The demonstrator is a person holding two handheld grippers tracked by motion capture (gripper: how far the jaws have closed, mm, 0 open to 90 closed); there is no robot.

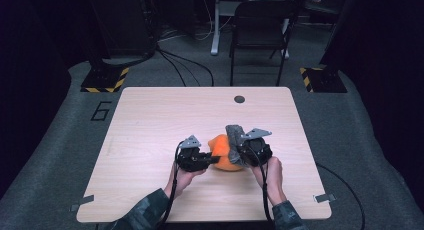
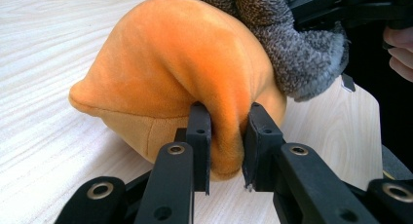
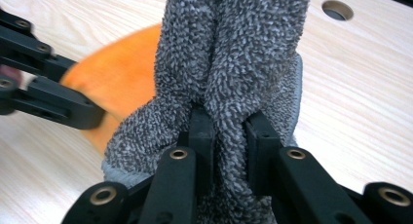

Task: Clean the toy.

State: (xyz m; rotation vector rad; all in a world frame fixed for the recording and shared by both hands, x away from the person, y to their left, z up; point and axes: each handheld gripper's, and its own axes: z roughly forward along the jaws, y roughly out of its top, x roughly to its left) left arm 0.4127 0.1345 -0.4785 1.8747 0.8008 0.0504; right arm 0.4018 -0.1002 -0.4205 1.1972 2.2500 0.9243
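The orange plush (image 2: 170,68) lies near the table's (image 1: 150,115) middle, with a grey sock (image 3: 234,53) draped against its right side. The left gripper (image 2: 226,141) pinches a fold of plush; the right gripper (image 3: 229,146) pinches the sock. Judging by this, the sock is only partly on and covering remains. Beyond the pale wooden table stands a chair (image 1: 260,25) on grey floor.
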